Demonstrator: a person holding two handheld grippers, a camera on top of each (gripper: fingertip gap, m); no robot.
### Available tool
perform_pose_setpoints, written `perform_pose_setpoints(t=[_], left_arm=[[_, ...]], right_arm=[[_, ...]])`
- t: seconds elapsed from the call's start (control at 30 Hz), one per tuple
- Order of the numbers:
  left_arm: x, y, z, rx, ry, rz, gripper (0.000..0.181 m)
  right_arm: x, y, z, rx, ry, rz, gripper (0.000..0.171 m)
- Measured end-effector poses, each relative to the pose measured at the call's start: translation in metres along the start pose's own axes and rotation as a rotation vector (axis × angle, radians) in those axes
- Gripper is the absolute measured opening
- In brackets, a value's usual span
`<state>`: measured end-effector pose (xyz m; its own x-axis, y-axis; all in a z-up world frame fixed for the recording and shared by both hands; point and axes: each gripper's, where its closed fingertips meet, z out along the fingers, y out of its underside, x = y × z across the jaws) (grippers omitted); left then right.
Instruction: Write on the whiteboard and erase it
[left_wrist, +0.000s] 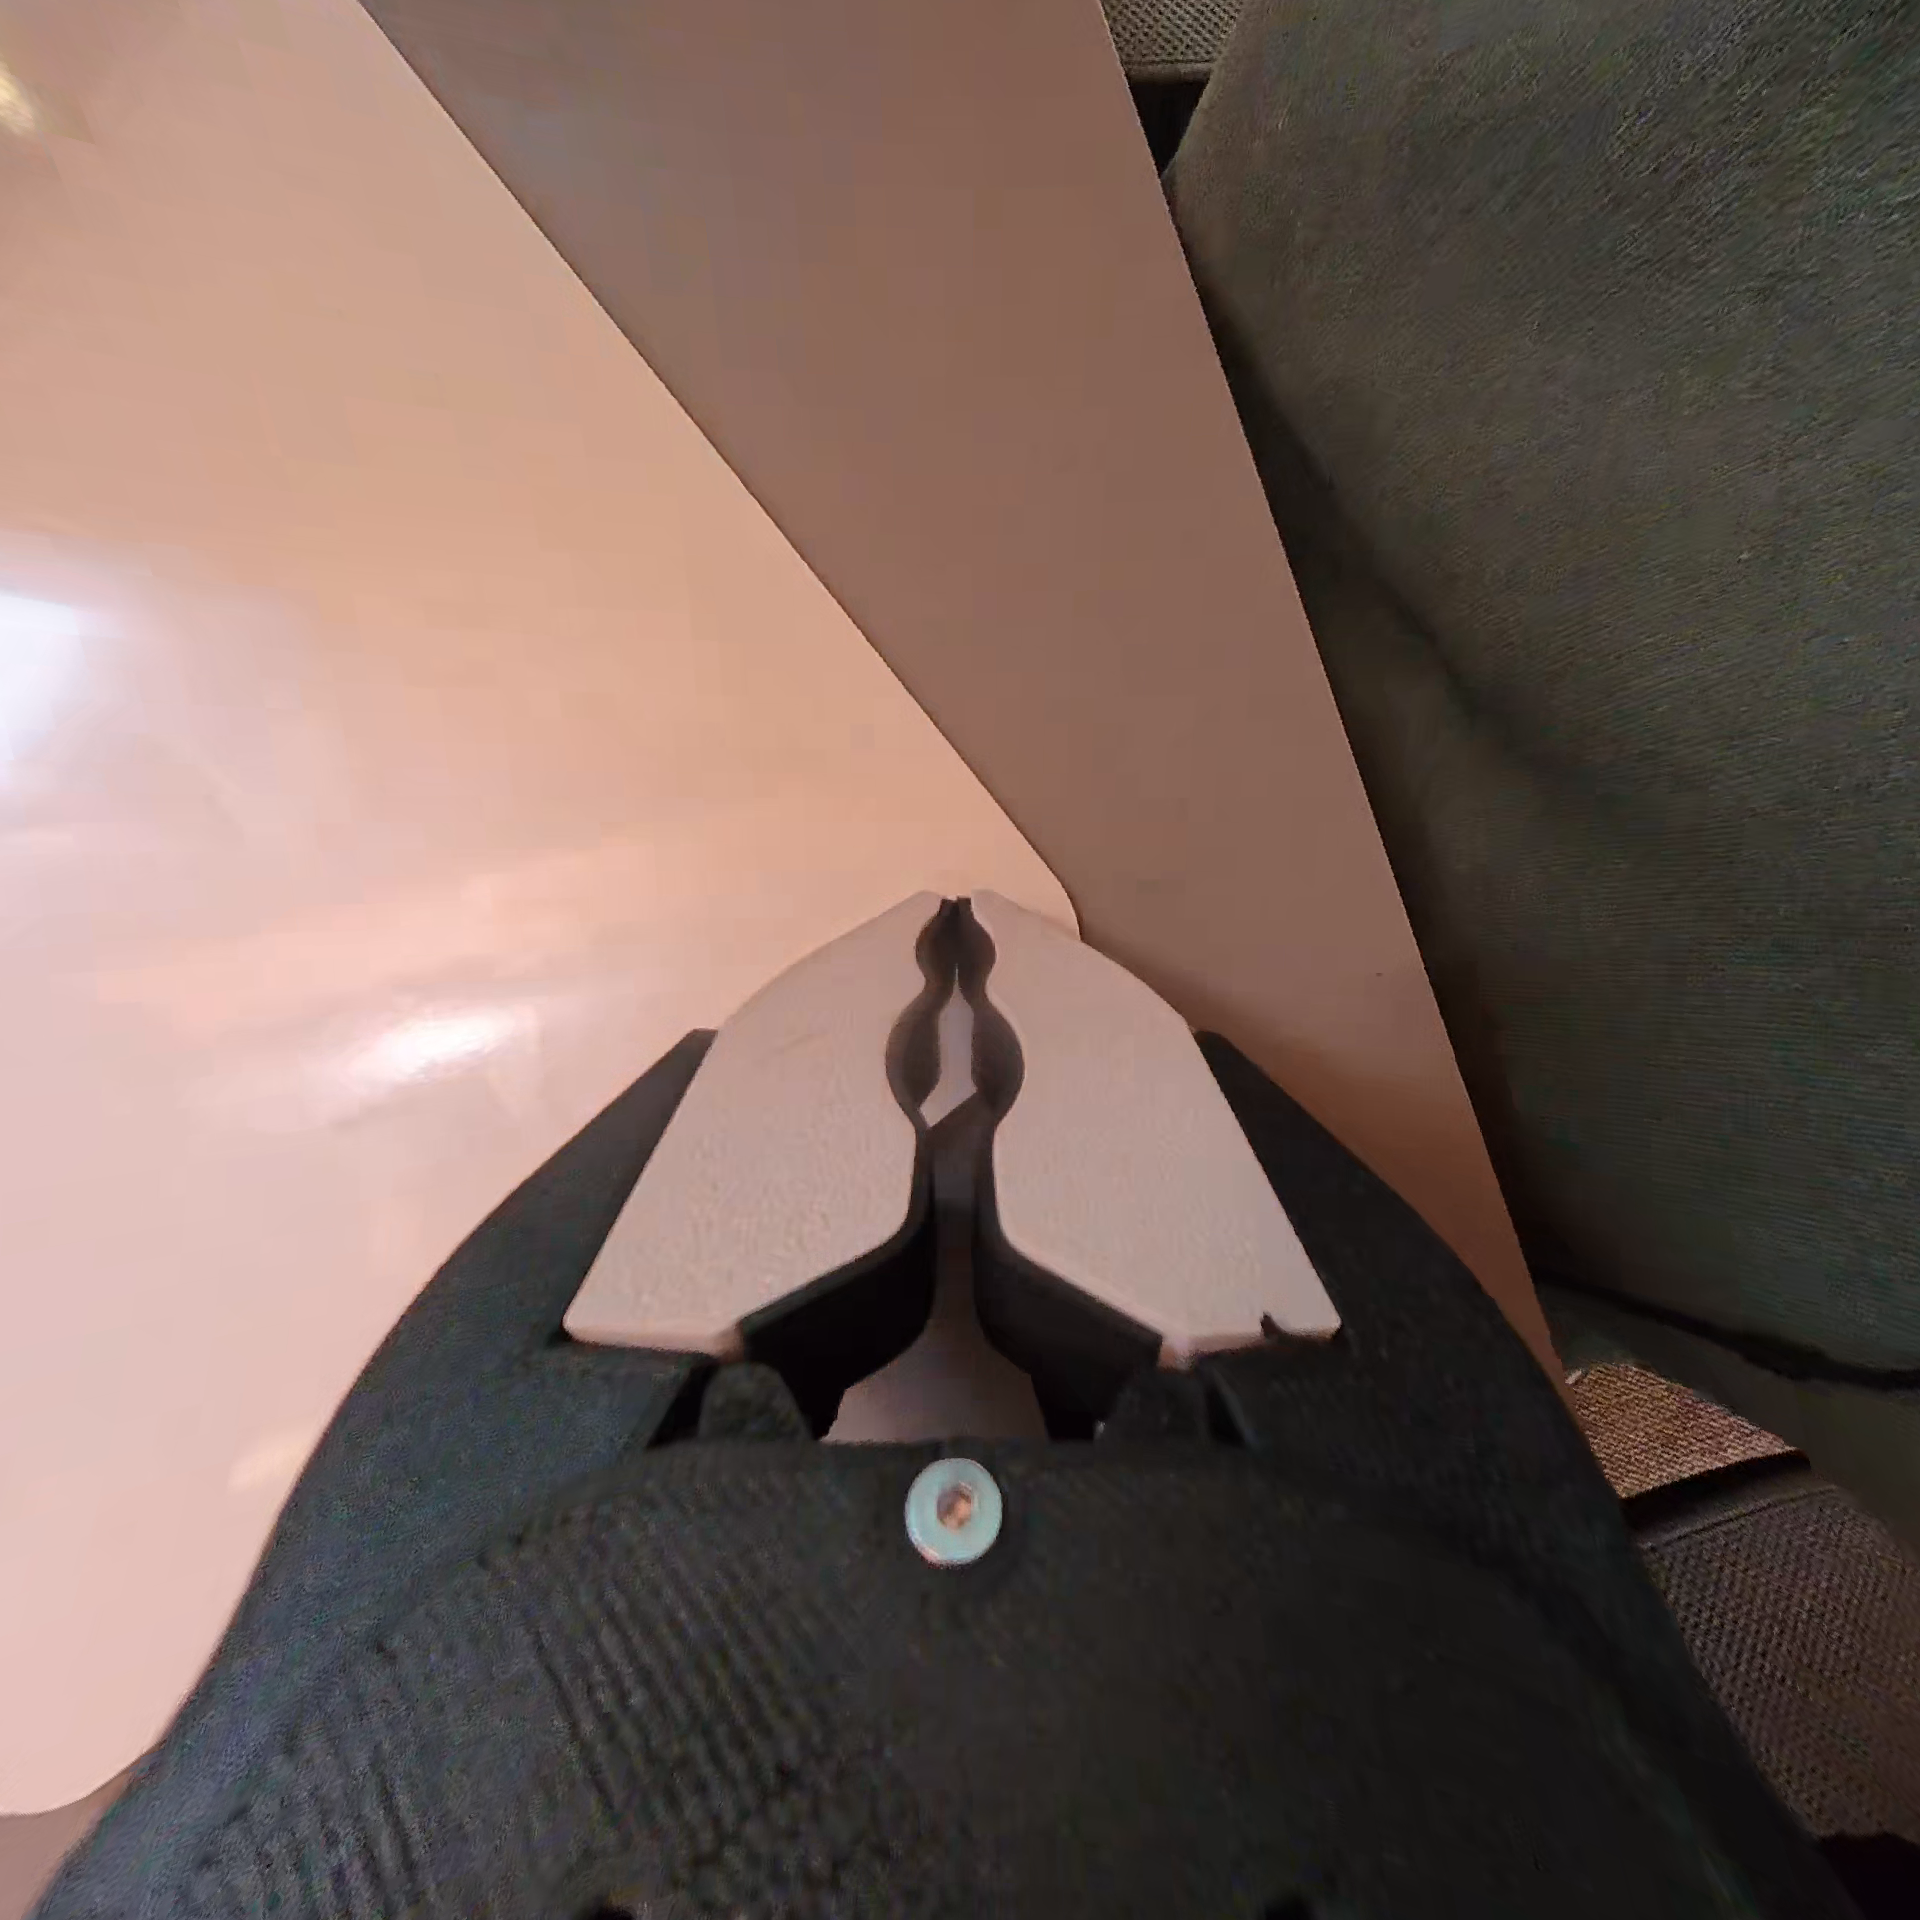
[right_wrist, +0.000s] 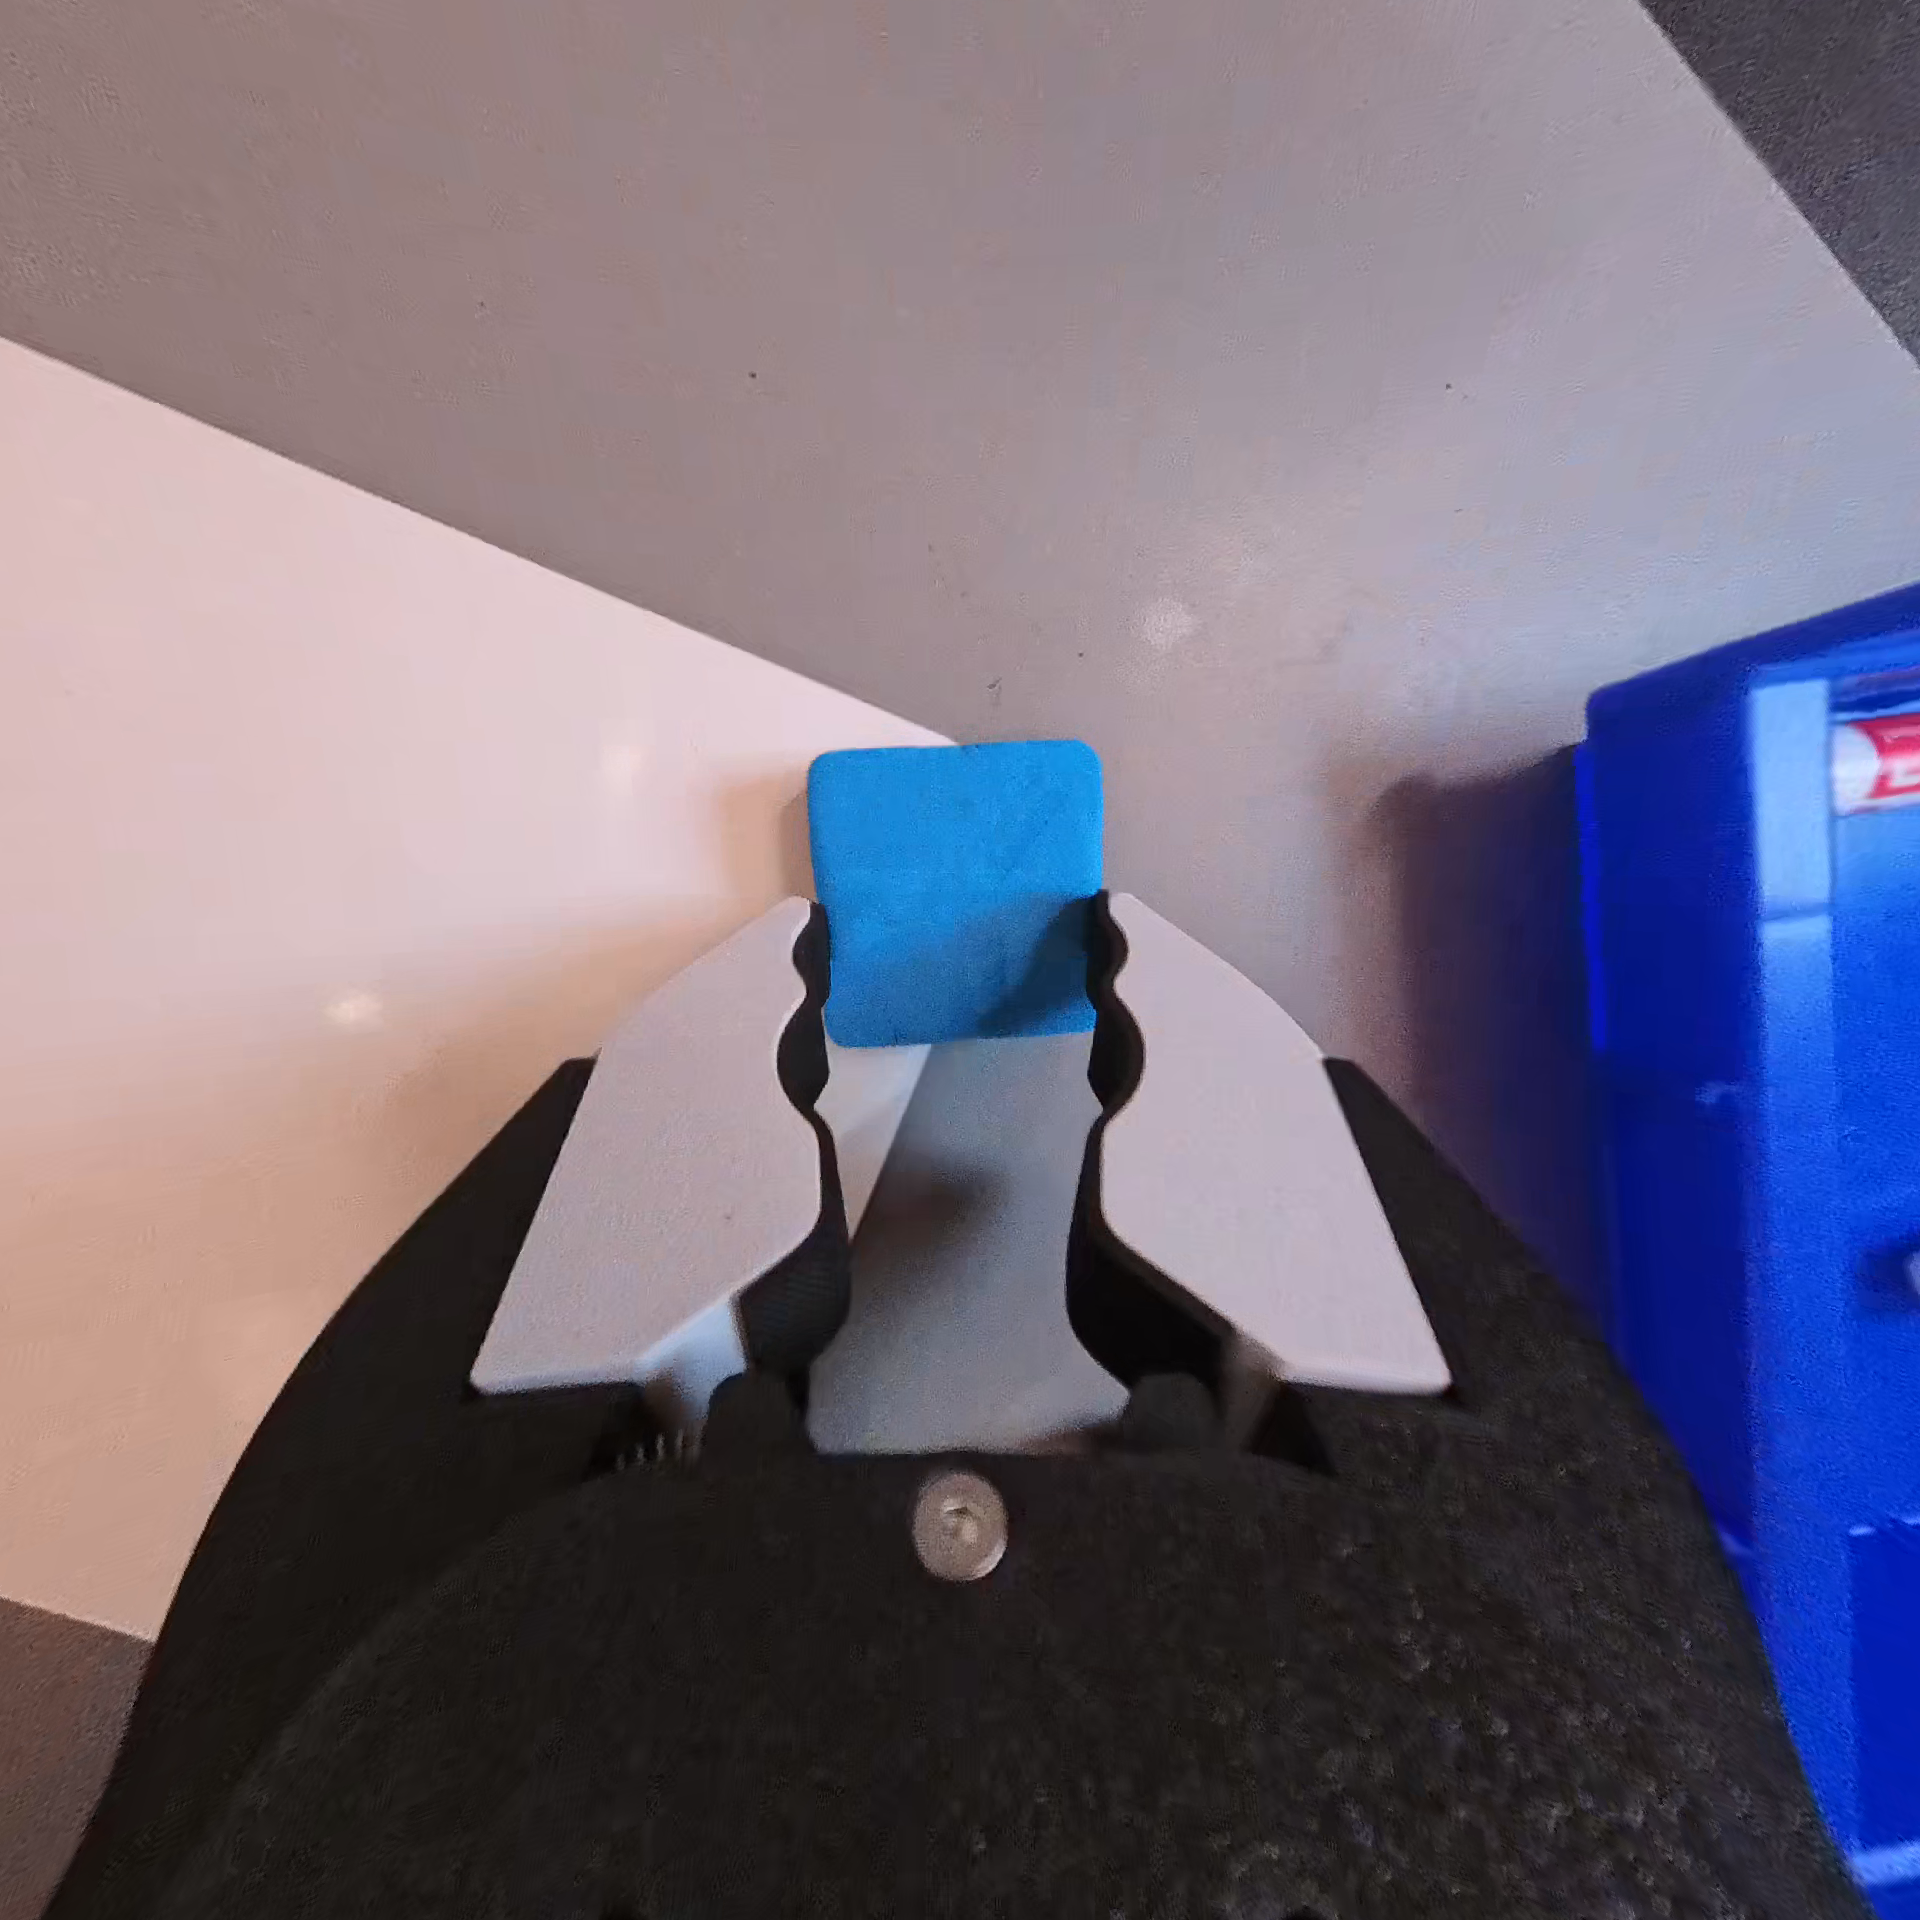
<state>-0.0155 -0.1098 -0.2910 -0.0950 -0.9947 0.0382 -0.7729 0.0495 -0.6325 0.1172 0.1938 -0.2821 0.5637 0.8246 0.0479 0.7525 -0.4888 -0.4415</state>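
Note:
The whiteboard (left_wrist: 364, 727) is a glossy white sheet with rounded corners lying on a grey table (left_wrist: 935, 416). No marks show on the part in view. My left gripper (left_wrist: 957, 909) is shut and empty, its tips over the board's right corner. In the right wrist view the whiteboard (right_wrist: 312, 831) fills the left side. My right gripper (right_wrist: 954, 914) is shut on a small blue eraser block (right_wrist: 951, 883), held at the board's right edge, where it meets the table (right_wrist: 1039, 364).
A blue plastic bin (right_wrist: 1756, 1039) stands close to the right of my right gripper, with a red and white item inside. A dark green upholstered chair (left_wrist: 1610, 623) sits beyond the table's right edge in the left wrist view.

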Motion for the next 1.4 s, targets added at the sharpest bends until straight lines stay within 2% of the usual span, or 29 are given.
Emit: perform_pose_setpoints(t=[0.07, 0.13, 0.23, 0.3, 0.4, 0.5, 0.57, 0.6, 0.67, 0.73, 0.83, 0.87, 1.03, 1.23, 1.4], left_arm=[[0.004, -0.002, 0.001, 0.010, 0.030, -0.020, 0.000], [0.007, -0.004, 0.001, 0.031, 0.064, -0.036, 0.000], [-0.002, -0.029, -0.013, 0.236, 0.082, -0.091, 0.000], [-0.025, -0.039, -0.026, 0.338, 0.009, -0.148, 0.000], [-0.056, -0.038, -0.039, 0.432, -0.102, -0.214, 0.000], [-0.077, -0.028, -0.045, 0.464, -0.195, -0.271, 0.000], [-0.085, -0.023, -0.049, 0.478, -0.232, -0.290, 0.000], [-0.087, -0.021, -0.052, 0.491, -0.235, -0.309, 0.000], [-0.090, -0.020, -0.059, 0.531, -0.231, -0.346, 0.000], [-0.094, -0.021, -0.068, 0.573, -0.238, -0.368, 0.000], [-0.098, -0.020, -0.078, 0.625, -0.238, -0.401, 0.000], [-0.100, -0.019, -0.079, 0.635, -0.242, -0.413, 0.008], [-0.108, -0.013, -0.075, 0.630, -0.261, -0.447, 0.014], [-0.123, -0.005, -0.087, 0.624, -0.404, -0.435, 0.020], [-0.148, 0.011, -0.126, 0.688, -0.628, -0.434, 0.019]], right_arm=[[-0.006, -0.008, -0.007, 0.110, -0.009, -0.037, 0.048], [-0.031, -0.036, -0.027, 0.339, -0.097, -0.031, 0.049], [-0.041, -0.064, -0.057, 0.572, -0.172, 0.029, 0.049], [-0.026, -0.067, -0.052, 0.549, -0.132, 0.065, 0.049], [0.017, -0.064, -0.018, 0.379, 0.022, 0.117, 0.049], [0.042, -0.061, 0.020, 0.258, 0.080, 0.180, 0.049], [0.051, -0.062, 0.033, 0.246, 0.120, 0.173, 0.055], [0.052, -0.065, 0.031, 0.275, 0.135, 0.167, 0.071], [0.048, -0.072, 0.008, 0.388, 0.158, 0.152, 0.079], [0.036, -0.073, -0.029, 0.515, 0.161, 0.128, 0.076], [0.008, -0.063, -0.071, 0.668, 0.063, 0.139, 0.073], [0.004, -0.059, -0.079, 0.707, 0.053, 0.141, 0.074], [0.000, -0.051, -0.088, 0.918, -0.024, 0.112, 0.073], [0.007, -0.046, -0.076, 0.919, -0.017, 0.117, 0.067], [0.020, -0.043, -0.082, 0.923, 0.125, 0.087, 0.061]])
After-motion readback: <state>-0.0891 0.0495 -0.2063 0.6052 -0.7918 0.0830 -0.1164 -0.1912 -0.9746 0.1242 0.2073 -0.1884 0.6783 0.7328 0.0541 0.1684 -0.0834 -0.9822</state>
